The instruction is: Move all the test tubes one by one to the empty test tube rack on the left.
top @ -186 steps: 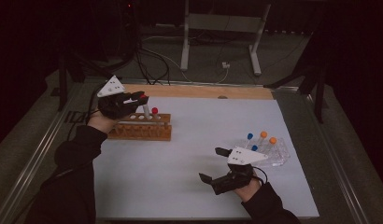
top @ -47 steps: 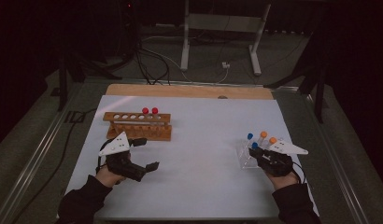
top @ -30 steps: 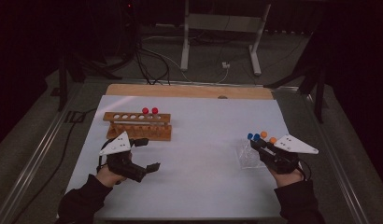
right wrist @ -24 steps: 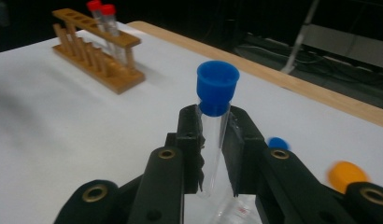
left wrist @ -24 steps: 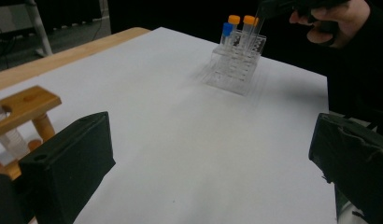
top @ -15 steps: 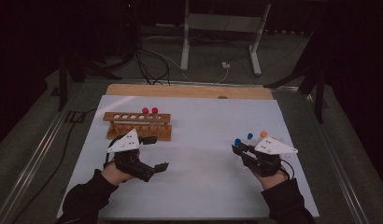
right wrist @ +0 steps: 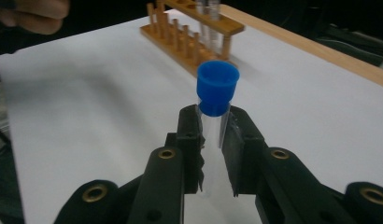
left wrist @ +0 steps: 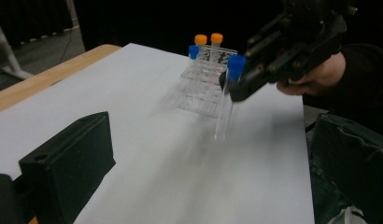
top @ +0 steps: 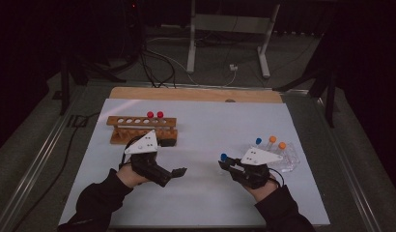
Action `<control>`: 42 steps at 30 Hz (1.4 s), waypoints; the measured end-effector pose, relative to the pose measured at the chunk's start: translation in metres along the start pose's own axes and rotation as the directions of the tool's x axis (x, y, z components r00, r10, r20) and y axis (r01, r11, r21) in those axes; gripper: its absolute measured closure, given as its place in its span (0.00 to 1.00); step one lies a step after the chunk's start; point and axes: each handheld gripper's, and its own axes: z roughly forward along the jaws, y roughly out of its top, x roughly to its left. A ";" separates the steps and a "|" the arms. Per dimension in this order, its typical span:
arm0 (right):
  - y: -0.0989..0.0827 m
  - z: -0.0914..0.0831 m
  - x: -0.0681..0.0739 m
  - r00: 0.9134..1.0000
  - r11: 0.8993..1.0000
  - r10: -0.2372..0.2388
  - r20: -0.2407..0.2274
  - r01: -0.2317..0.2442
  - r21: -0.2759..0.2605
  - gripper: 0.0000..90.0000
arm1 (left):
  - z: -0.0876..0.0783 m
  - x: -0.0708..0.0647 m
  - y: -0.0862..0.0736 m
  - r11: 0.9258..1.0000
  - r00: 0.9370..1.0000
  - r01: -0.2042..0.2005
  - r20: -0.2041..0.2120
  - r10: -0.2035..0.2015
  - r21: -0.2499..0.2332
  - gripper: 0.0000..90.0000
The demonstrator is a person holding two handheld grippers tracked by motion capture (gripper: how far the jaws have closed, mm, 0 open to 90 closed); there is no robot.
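Note:
My right gripper (top: pixel 226 164) is shut on a clear tube with a blue cap (right wrist: pixel 217 87) and holds it upright above the white mat, left of the clear plastic rack (top: pixel 289 162). The left gripper view has the same tube (left wrist: pixel 228 95) hanging in those jaws. In that rack stand one blue-capped tube (top: pixel 258 141) and two orange-capped tubes (top: pixel 272 139). My left gripper (top: pixel 174 156) is open and holds nothing, just in front of the wooden rack (top: pixel 138 126); its jaws stand wide apart. Two red-capped tubes (top: pixel 155 114) stand in the wooden rack.
The white mat (top: pixel 210 121) covers the table, with a wooden strip (top: pixel 186 93) along its far edge. The wooden rack (right wrist: pixel 189 35) lies ahead of the held tube in the right gripper view. Cables and a metal stand foot lie on the floor beyond.
My right gripper has come away from the clear rack and moved left with the blue-capped tube in it. My left gripper has shifted right and slightly up.

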 end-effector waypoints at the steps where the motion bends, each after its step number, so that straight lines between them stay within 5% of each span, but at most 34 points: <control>1: 0.001 0.002 0.002 1.000 1.000 -0.001 -0.008 0.001 0.001 0.85 | 0.002 -0.001 0.001 1.000 1.000 -0.002 0.004 0.002 -0.003 0.01; 9: 0.002 0.017 0.018 0.997 0.999 -0.025 -0.075 0.027 0.024 0.85 | 0.018 -0.007 0.008 0.999 0.998 -0.035 0.053 0.035 -0.003 0.09; 16: 0.001 0.025 0.026 0.993 0.998 -0.036 -0.114 0.041 0.042 0.85 | 0.034 -0.014 0.008 0.998 0.995 -0.067 0.076 0.066 0.006 0.27; 27: 0.003 0.025 0.030 0.992 0.998 -0.041 -0.123 0.046 0.035 0.85 | 0.052 -0.019 0.004 0.992 0.988 -0.124 0.099 0.121 0.031 0.61; 42: 0.004 0.023 0.029 0.992 0.999 -0.035 -0.119 0.039 0.033 0.85 | 0.060 -0.021 0.003 0.988 0.984 -0.146 0.110 0.141 0.044 0.85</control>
